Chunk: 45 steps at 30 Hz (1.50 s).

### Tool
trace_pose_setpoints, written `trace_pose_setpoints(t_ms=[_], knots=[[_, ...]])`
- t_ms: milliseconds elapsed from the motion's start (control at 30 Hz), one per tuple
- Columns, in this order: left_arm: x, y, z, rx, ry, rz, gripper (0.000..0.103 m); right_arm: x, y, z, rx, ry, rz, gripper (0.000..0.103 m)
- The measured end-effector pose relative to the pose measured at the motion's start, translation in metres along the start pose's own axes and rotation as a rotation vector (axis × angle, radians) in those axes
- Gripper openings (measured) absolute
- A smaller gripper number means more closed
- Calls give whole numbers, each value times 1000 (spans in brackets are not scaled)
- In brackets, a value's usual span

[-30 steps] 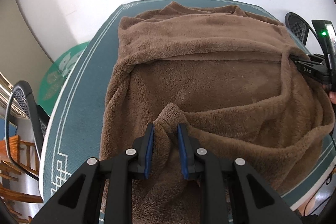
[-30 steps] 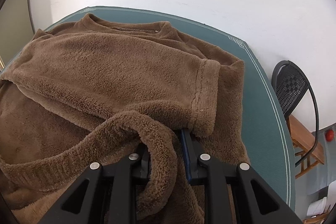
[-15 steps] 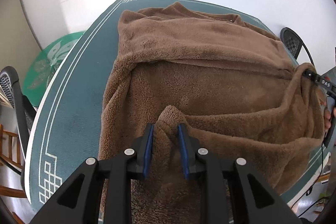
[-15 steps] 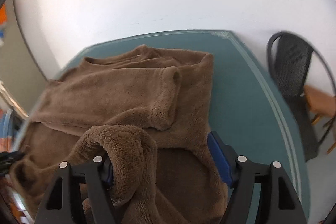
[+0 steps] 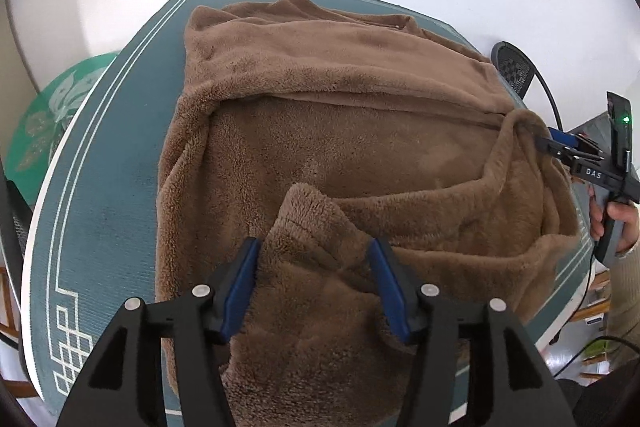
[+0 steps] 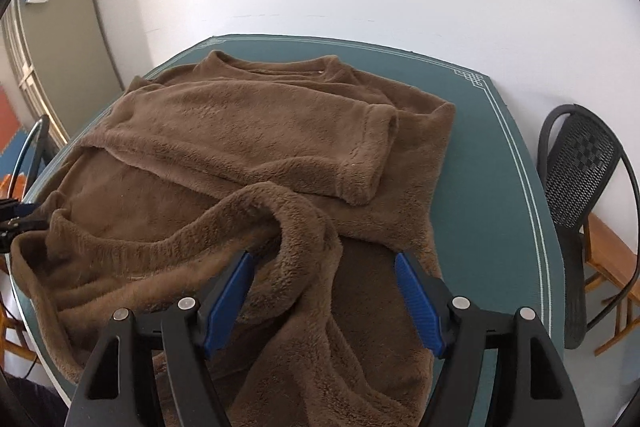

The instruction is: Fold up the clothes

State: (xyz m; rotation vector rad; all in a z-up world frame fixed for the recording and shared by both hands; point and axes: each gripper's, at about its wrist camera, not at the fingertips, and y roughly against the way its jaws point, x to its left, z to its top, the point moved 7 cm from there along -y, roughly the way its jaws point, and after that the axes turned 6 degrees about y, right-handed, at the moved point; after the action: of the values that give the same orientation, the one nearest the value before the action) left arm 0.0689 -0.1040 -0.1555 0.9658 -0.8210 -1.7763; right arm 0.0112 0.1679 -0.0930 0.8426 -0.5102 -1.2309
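Both grippers point(image 5: 314, 281) point(image 6: 324, 301) spread wide over brown sweater point(image 6: 248, 131).

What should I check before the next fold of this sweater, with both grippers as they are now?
1. Left gripper open: ok.
2. Right gripper open: ok.
3. Sleeve lies flat across the sweater: ok.
4. Hem lies flat: not ok, it stands up in a loop inside the right gripper.
5. Left gripper clear of cloth: not ok, fleece bulges into it.
6. Sweater's near edge rests on the table: cannot tell.
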Motion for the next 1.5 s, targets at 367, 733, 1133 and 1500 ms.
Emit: trace_pose_setpoints(t_ms=[367, 733, 1133, 1500], knots=[[7, -3, 7, 2, 38, -30, 18, 12, -8, -5, 26, 9, 44, 14], [11, 102, 54, -314, 131, -157, 14, -29, 76, 27, -204, -177, -3, 10], [-1, 125, 170, -462, 126, -174, 14, -69, 97, 97, -359, -353, 0, 10], [5, 55, 264, -430, 143, -56, 15, -102, 30, 165, -322, -394, -99, 10]])
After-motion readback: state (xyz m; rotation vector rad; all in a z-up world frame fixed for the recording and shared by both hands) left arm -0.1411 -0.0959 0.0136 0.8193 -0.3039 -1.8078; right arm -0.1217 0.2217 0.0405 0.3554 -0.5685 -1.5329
